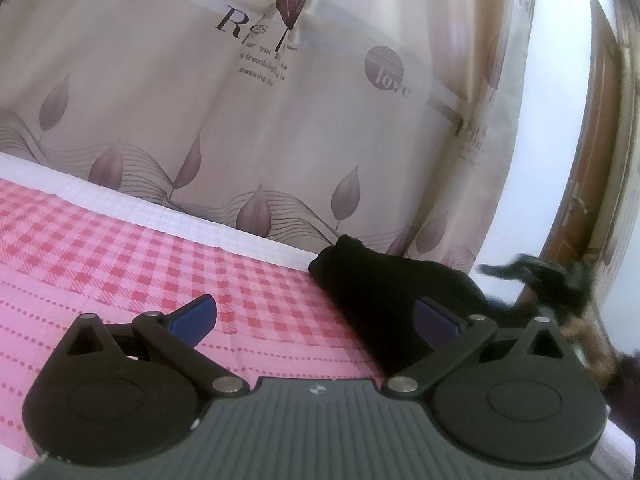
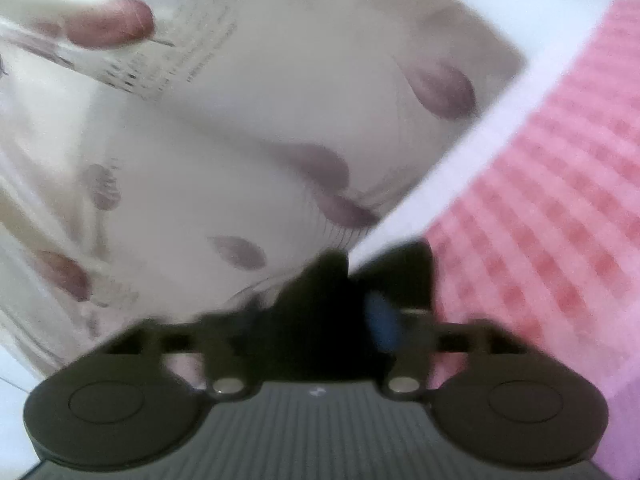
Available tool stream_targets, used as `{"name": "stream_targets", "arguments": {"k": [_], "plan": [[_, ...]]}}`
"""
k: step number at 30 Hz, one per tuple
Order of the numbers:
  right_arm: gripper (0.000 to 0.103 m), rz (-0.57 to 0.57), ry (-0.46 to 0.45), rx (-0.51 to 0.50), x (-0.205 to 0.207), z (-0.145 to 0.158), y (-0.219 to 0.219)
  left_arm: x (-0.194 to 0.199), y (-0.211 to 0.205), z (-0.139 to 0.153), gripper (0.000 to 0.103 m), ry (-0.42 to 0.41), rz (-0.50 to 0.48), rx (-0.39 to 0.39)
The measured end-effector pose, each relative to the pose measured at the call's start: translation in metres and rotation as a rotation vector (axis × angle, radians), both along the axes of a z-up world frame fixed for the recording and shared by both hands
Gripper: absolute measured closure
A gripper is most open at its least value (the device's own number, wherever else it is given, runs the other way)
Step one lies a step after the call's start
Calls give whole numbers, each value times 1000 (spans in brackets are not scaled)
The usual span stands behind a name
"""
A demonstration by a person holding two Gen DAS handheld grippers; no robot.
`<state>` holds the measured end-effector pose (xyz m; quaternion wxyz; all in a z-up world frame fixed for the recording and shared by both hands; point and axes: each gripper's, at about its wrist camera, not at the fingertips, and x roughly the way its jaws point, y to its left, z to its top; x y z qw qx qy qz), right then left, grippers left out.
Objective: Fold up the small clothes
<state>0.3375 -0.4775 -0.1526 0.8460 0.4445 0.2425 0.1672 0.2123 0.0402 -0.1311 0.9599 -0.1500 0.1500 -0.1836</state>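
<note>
L wrist view: our left claw [image 1: 316, 320] hangs low over the pink-and-red checked sheet [image 1: 120, 256], jaws spread wide, blue pads [image 1: 192, 318] well apart w/ nothing between them. The black garment [image 1: 376, 296] lies on the sheet just ahead and to the right, bunched into a dark heap near the white border strip [image 1: 168, 210]; the claw's right pad sits in front of it, but we can't tell if it touches the cloth. Far right, a blurred dark shape, our right claw [image 1: 556, 280], is by the garment's far end. Behind hangs a beige curtain [image 1: 280, 120] w/ leaf prints and "love" lettering; a brown door [image 1: 600, 128] shows at the right edge. R wrist view: heavily motion-blurred. Our right claw [image 2: 320, 320] has its jaws drawn close together, pinching the black garment [image 2: 320, 304], w/ one blue pad [image 2: 382, 322] pressed against the cloth. The garment fills the gap and pokes up past the fingertips. Curtain [image 2: 240, 120] left, checked sheet [image 2: 560, 220] right, white border [image 2: 472, 148] between them.
</note>
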Motion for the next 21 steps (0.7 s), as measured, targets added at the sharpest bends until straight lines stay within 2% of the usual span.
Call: {"name": "stream_targets", "arguments": {"k": [1, 5, 8, 9, 10, 12, 16, 17, 19, 20, 21], "plan": [[11, 6, -8, -20, -16, 0, 0, 0, -1, 0, 0, -1, 0, 2], [11, 68, -20, -79, -70, -4, 13, -1, -4, 1, 0, -7, -12, 12], [15, 109, -40, -141, -88, -1, 35, -1, -10, 2, 0, -1, -57, 7], [35, 122, -56, -173, -97, 3, 41, -2, -14, 2, 0, 0, -68, 7], [61, 139, -47, -215, -101, 5, 49, -3, -19, 2, 0, 0, -75, 8], [73, 138, 26, -265, -104, 0, 59, -3, -27, 1, 0, 9, -85, 3], [82, 162, 27, -120, -132, 1, 50, -4, -35, 0, 0, -1, -103, 32], [83, 180, 28, -118, -139, 1, 50, -5, -34, -1, 0, -5, -107, 25], [83, 166, 87, -197, -145, -7, 49, -2, -33, -2, 0, 7, -100, 11], [83, 153, 121, -191, -145, -15, 44, -1, -33, -3, 0, 17, -93, 6], [81, 139, 107, -129, -147, -16, 37, 0, -32, -3, 0, 23, -89, -1]]}}
